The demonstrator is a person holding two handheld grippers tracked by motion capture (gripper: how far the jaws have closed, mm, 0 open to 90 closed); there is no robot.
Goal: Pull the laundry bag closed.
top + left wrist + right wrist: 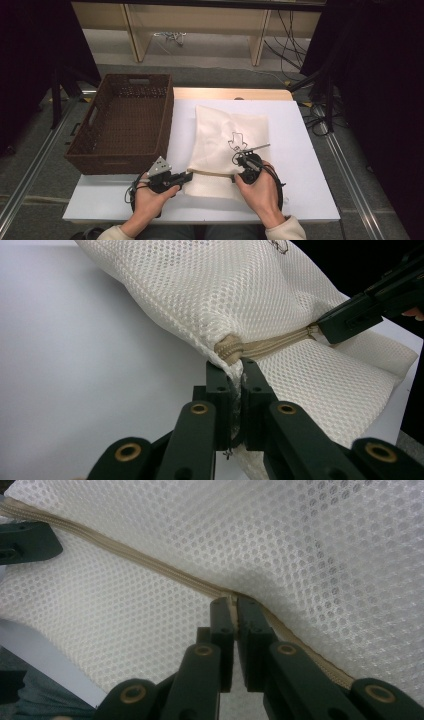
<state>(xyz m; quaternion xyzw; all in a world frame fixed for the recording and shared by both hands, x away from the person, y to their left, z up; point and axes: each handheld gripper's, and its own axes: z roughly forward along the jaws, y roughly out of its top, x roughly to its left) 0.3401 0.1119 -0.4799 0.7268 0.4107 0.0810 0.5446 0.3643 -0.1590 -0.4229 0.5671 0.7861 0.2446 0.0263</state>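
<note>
A cream mesh bag (227, 135) lies flat on the white table (300, 165), its tan zipper (270, 346) running across the near end. My left gripper (189, 176) is shut on the bag's left corner, just below the zipper's end (227, 347); in the left gripper view its jaws (236, 371) pinch the mesh. My right gripper (236, 161) is shut on the zipper line farther right, and in its own view the tips (234, 605) clamp the tan zipper (125, 555). Each gripper view also takes in the other gripper, the right one (350, 317) and the left one (25, 542).
A dark brown wicker basket (117, 162) stands at the table's left side, close to the bag. A black outline drawing (237, 141) marks the bag's top face. Beyond the table are wooden furniture legs (135, 35) and cables on the floor (295, 47).
</note>
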